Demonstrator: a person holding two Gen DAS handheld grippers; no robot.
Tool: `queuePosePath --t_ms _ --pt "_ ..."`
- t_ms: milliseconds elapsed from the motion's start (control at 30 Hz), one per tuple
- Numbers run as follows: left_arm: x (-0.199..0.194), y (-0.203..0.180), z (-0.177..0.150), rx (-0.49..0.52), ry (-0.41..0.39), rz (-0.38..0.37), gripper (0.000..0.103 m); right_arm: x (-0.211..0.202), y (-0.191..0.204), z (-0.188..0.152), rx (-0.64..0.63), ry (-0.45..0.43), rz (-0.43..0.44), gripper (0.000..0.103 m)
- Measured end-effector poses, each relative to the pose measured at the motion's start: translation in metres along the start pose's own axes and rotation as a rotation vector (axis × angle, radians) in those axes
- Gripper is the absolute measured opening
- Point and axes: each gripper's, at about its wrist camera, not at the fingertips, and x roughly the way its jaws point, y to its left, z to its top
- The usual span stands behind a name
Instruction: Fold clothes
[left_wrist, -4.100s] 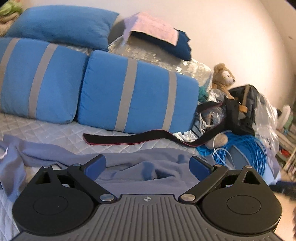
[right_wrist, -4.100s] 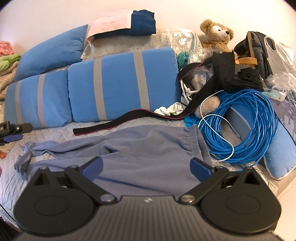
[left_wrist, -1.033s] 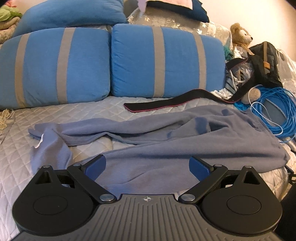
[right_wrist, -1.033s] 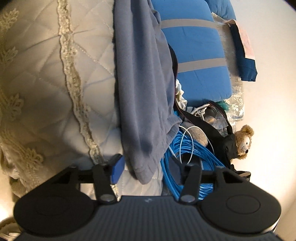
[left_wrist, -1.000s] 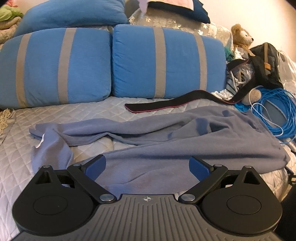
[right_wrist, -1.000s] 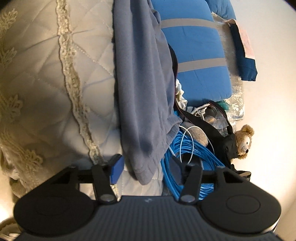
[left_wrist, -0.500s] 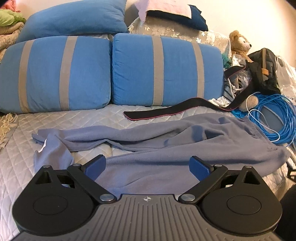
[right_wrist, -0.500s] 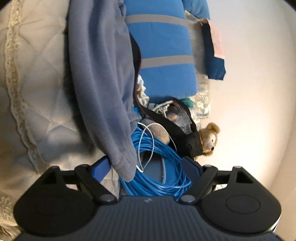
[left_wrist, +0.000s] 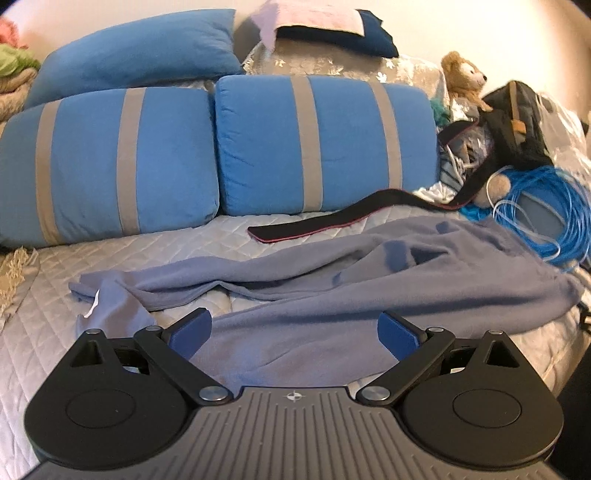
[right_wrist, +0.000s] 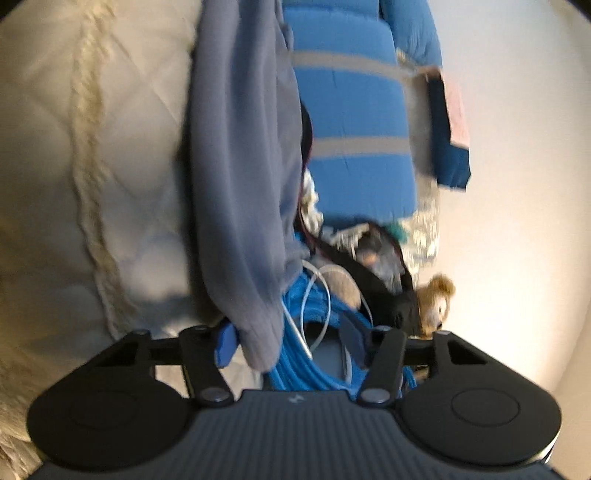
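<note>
We see grey-blue trousers spread across quilted bed cover, waistband end hanging over bed edge beside blue cable coil. Striped pillows block far side; open quilt at left.

Left gripper spread wide above trousers, touching nothing.

Right gripper has just been closing; waistband corner between jaws, not pinched.

No readable writing.

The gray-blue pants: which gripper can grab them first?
Probably the right gripper: its jaws have just been closing around the pants' hanging end, not yet pinching. The left gripper hovers wide open above the cloth.
</note>
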Motion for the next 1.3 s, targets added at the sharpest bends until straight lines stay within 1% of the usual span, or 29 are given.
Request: queuePosePath --t_ms 33,100,133,167,233,300,333,400,500,600,667,767,833,933,1033,1133,1200,1300 --pt "0.002 -0.001 -0.002 0.011 0.003 0.011 0.099 -0.001 0.001 0.001 -0.006 -0.013 0.005 0.063" --pt "0.007 -0.007 -0.009 0.06 0.009 0.092 0.098 -0.001 0.003 0.002 -0.031 -0.023 0.027 0.05" --pt "0.009 -0.012 -0.013 0.1 0.001 0.124 0.098 -0.001 0.004 0.002 -0.052 -0.028 0.039 0.045" --pt "0.01 -0.019 -0.017 0.172 -0.011 0.144 0.098 -0.001 0.003 0.003 -0.063 -0.034 0.048 0.035" --pt "0.012 -0.033 -0.025 0.315 -0.035 0.186 0.098 -0.002 0.0 0.004 -0.07 -0.048 0.059 0.029" --pt "0.016 -0.048 -0.032 0.444 -0.007 0.203 0.098 -0.001 -0.009 0.004 -0.053 -0.045 0.075 0.017" --pt "0.018 -0.055 -0.035 0.508 0.006 0.212 0.098 0.0 -0.017 0.004 -0.035 -0.039 0.079 0.015" --pt "0.023 -0.066 -0.041 0.589 0.052 0.191 0.098 0.003 -0.034 0.004 0.012 -0.027 0.091 0.014" --pt "0.035 -0.08 -0.051 0.711 0.112 0.225 0.098 0.008 -0.058 0.006 0.075 -0.014 0.102 0.013" --pt "0.046 -0.086 -0.057 0.818 0.138 0.261 0.098 0.013 -0.08 0.011 0.124 -0.003 0.102 0.013" --pt "0.055 -0.085 -0.059 0.854 0.149 0.277 0.098 0.018 -0.093 0.014 0.156 0.012 0.105 0.013" --pt "0.066 -0.073 -0.056 0.872 0.168 0.288 0.097 0.023 -0.111 0.019 0.206 0.04 0.116 0.013" --pt "0.072 -0.064 -0.055 0.88 0.21 0.284 0.096 0.025 -0.12 0.021 0.227 0.058 0.118 0.013" --pt "0.075 -0.054 -0.059 0.9 0.248 0.265 0.09 0.025 -0.13 0.024 0.251 0.081 0.117 0.013" --pt "0.064 -0.056 -0.063 0.914 0.202 0.213 0.089 0.027 -0.14 0.027 0.276 0.101 0.12 0.013" --pt "0.051 -0.069 -0.066 0.921 0.108 0.18 0.09 0.034 -0.155 0.03 0.295 0.109 0.119 0.013" --pt "0.045 -0.086 -0.069 0.935 0.064 0.148 0.09 0.038 -0.164 0.032 0.31 0.111 0.121 0.012" --pt "0.044 -0.115 -0.074 0.963 0.015 0.128 0.09 0.045 -0.179 0.035 0.336 0.111 0.132 0.012"
